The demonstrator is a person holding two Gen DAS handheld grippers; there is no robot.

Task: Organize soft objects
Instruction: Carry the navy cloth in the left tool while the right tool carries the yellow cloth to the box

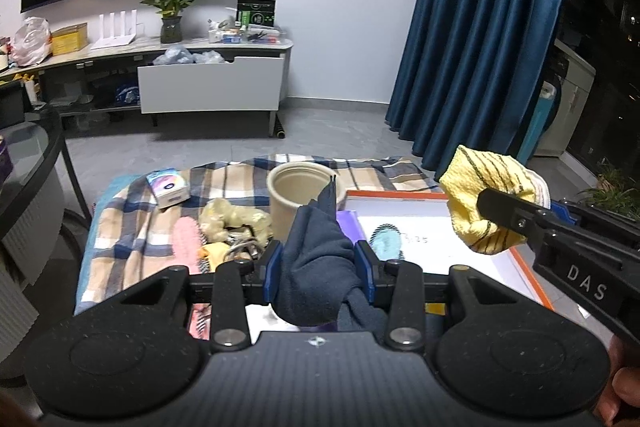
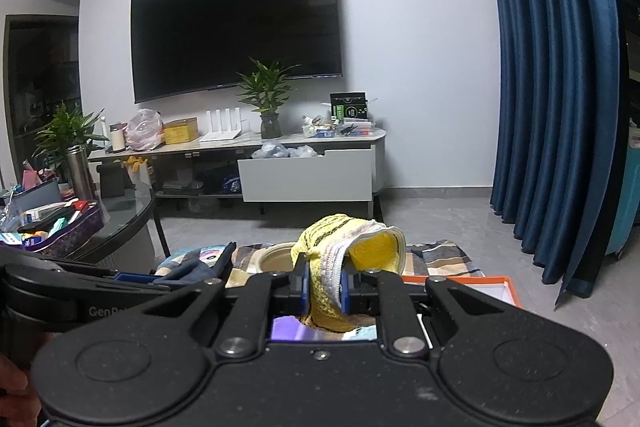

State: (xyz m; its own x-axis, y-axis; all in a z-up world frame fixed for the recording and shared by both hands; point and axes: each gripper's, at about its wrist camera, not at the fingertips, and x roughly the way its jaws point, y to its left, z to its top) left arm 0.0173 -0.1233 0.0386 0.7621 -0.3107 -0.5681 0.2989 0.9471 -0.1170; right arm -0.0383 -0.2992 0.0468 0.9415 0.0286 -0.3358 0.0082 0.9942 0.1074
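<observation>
Both wrist views look level across the near plaid blanket [image 1: 132, 227] toward the far wall-mounted black television [image 2: 236, 23], sharing the round beige cup [image 1: 298, 195]

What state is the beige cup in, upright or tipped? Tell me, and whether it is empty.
Upright: the beige cup stands on the plaid blanket with its round mouth facing up. The visible inside looks empty, but its bottom is hidden behind the navy cloth.

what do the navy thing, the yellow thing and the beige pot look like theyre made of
Navy sock, pinched in the left gripper: soft matte knit, probably cotton blend; it folds and droops.
Yellow striped cloth, in the right gripper: looped, towel-like weave with dark stripes, likely terry.
Beige cylindrical container: rigid, matte, thick-walled; could be ceramic or fibre composite, hard to tell.
</observation>
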